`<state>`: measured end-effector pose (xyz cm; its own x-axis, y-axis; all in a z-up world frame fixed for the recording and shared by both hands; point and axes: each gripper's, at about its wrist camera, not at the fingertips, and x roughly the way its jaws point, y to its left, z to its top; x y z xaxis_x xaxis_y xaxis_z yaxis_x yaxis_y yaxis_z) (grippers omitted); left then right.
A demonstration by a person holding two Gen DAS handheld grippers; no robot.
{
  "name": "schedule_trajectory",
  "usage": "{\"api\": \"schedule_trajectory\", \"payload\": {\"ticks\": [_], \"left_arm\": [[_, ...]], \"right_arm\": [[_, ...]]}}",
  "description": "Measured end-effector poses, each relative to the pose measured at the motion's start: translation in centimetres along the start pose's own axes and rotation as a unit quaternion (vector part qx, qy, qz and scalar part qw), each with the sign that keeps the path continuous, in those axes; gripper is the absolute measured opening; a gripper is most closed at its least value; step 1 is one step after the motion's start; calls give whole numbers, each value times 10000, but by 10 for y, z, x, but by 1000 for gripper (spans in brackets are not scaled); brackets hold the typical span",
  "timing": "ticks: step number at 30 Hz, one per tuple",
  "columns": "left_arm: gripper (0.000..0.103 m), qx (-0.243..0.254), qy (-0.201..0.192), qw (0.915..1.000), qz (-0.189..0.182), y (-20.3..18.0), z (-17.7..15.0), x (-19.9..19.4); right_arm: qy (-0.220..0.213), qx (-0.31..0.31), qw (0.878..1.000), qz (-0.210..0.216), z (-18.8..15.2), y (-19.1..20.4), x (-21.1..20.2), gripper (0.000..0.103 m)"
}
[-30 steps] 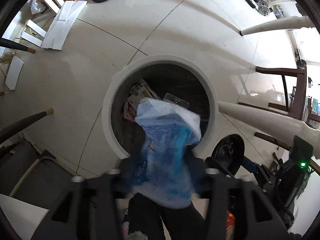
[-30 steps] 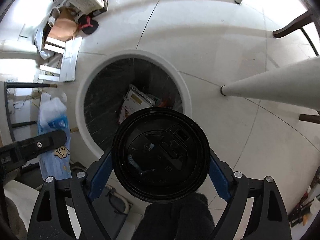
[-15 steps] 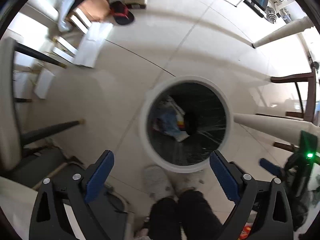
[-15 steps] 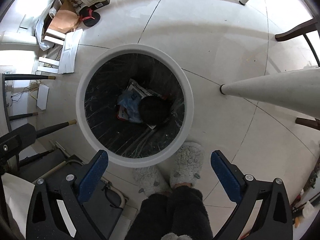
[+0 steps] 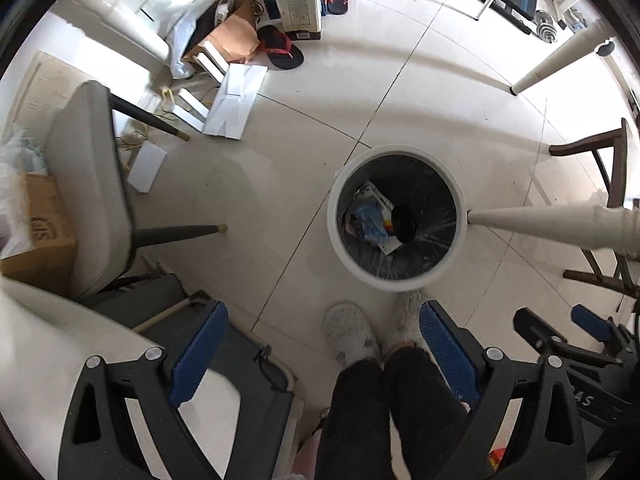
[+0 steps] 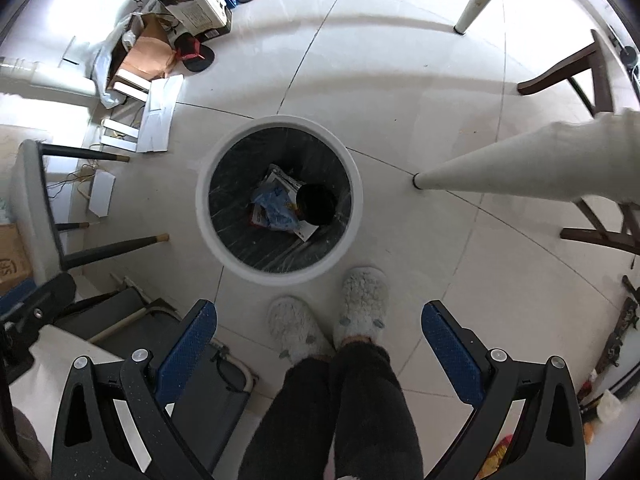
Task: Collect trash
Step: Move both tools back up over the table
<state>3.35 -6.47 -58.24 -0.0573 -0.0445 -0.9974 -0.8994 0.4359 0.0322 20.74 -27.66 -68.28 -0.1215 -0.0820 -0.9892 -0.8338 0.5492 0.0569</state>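
A round white trash bin (image 5: 340, 248) with a black liner stands on the tiled floor, also in the right wrist view (image 6: 202, 216). Inside lie a blue plastic bag (image 5: 370, 220) (image 6: 276, 206), a black round lid (image 5: 404, 220) (image 6: 318, 204) and printed paper (image 6: 280, 178). My left gripper (image 5: 322, 354) is open and empty, high above the floor, near side of the bin. My right gripper (image 6: 319, 344) is open and empty, also high above the floor. The right gripper shows at the left wrist view's lower right (image 5: 576, 332).
The person's fluffy slippers (image 6: 332, 320) stand just before the bin. A white table leg (image 6: 500, 168) touches the floor right of the bin. A grey chair (image 5: 88, 184) stands left. Boxes, paper and a sandal (image 5: 280, 46) clutter the far left. A dark wooden chair (image 6: 580, 72) is at right.
The left gripper let go of the blue bag and the right let go of the black lid; both now lie in the bin. Both grippers opened and rose away from the bin.
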Motion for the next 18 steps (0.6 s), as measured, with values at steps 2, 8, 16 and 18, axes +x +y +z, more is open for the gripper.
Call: {"api": "schedule_trajectory", "payload": {"ticks": [2,8,16,18], "left_arm": [[98,23,-43,10000,22,2,-8,-21],[98,-17,-184,9998,-62,9,-24,-83],[98,-27,-571,9983,-144,22,-31,-170],[98,-54,-716,9973,-138,26,-32,-192]], "right_arm": [[-31,-36,10000,9,-10,3,-26,103],[-252,-94,9996,125,-33,8,-110,103],[-467,-164,9985,220,-45,18,-209,103],[-526,-193,9981,250,-46,21,-232,103]]}}
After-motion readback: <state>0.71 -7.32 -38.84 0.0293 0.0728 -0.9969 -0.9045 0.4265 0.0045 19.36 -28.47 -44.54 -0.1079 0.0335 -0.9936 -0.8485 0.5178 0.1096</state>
